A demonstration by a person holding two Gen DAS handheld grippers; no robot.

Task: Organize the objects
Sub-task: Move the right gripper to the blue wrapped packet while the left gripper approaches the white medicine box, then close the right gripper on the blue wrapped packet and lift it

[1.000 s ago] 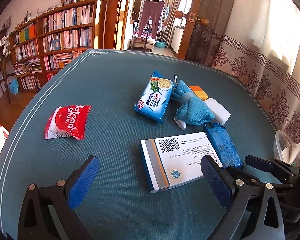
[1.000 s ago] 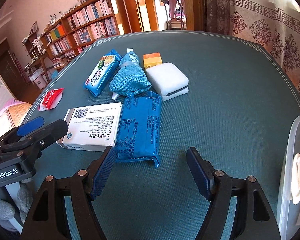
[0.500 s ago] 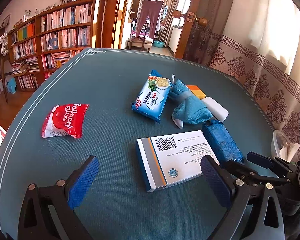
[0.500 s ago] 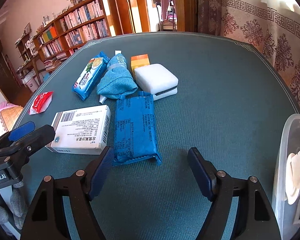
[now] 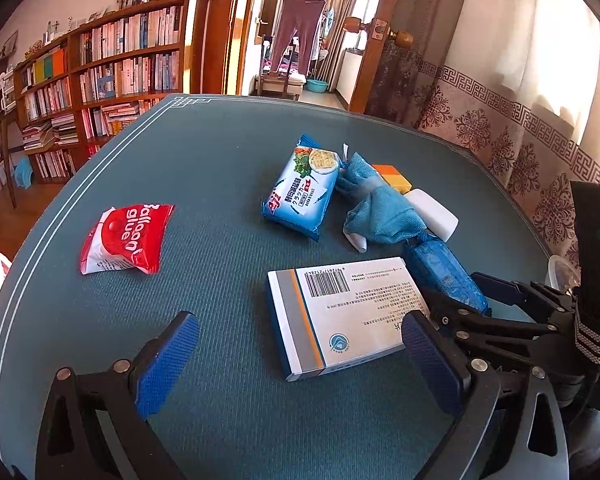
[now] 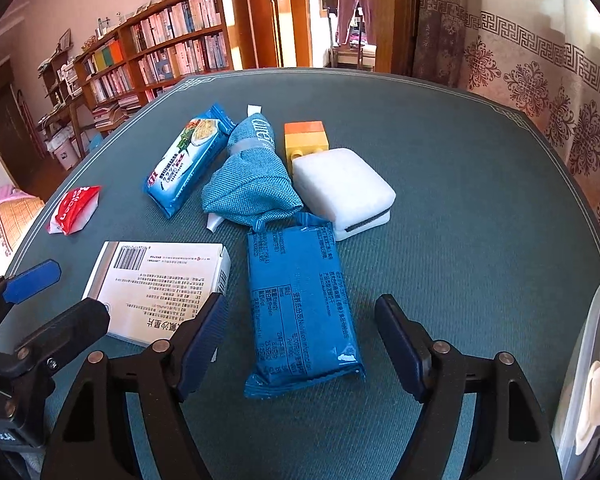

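My left gripper [image 5: 300, 364] is open, its jaws on either side of the near end of a white medicine box [image 5: 344, 312] [image 6: 160, 286]. My right gripper [image 6: 300, 340] is open and straddles the near end of a dark blue snack packet [image 6: 300, 300] [image 5: 444, 272]. Beyond lie a rolled blue cloth [image 6: 252, 180] [image 5: 380, 212], a light blue cracker packet [image 6: 188, 160] [image 5: 300, 196], a white case [image 6: 344, 192] [image 5: 432, 212], an orange-yellow block [image 6: 304, 140] [image 5: 392, 176] and a red balloon-glue packet [image 5: 126, 240] [image 6: 74, 210].
All lie on a round green table [image 6: 480, 200] [image 5: 204, 168]. A clear plastic container [image 6: 592, 376] stands at the right edge. A bookshelf [image 5: 100, 80] and a doorway are behind the table.
Both grippers have moved forward a little. The white box now sits between the left jaws, and the blue packet reaches farther in between the right jaws.
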